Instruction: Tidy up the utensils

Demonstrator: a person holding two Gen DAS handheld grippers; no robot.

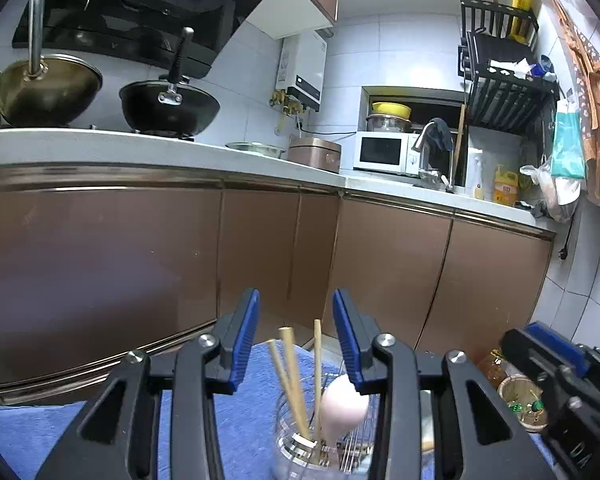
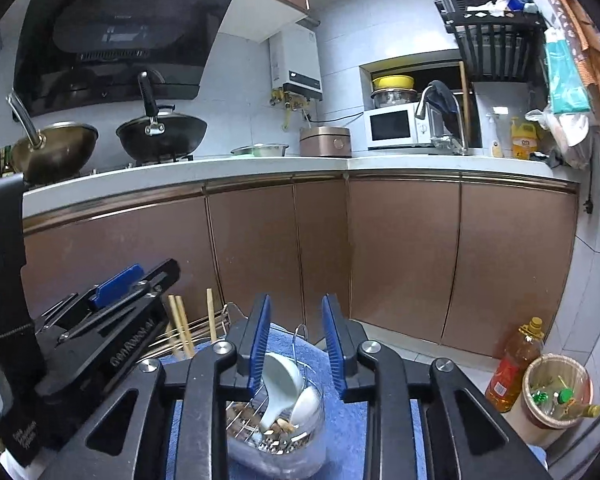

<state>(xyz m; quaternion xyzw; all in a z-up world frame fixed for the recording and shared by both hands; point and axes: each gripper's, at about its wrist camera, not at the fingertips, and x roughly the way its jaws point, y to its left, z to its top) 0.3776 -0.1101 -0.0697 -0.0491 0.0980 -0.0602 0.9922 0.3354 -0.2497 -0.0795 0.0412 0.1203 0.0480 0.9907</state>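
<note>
A clear utensil holder [image 1: 284, 452] with a wire insert stands on a blue cloth [image 1: 240, 420]. Wooden chopsticks [image 1: 292, 376] and a pale pink spoon [image 1: 342, 404] stand upright in it. My left gripper [image 1: 295, 300] hangs just above it, open, with the chopstick tops between its blue pads [image 1: 246, 340] and untouched. In the right wrist view the same holder [image 2: 314, 440] has two white spoons [image 2: 280, 380] leaning in it. My right gripper [image 2: 296, 304] is open over them. One spoon's bowl sits close to the left pad; nothing is gripped.
Brown cabinet doors [image 2: 400, 260] rise straight ahead under a white countertop [image 2: 260, 168] holding two woks, a rice cooker and a microwave. An oil bottle [image 2: 516, 364] and a bin [image 2: 556, 392] holding bottles stand on the floor at the right.
</note>
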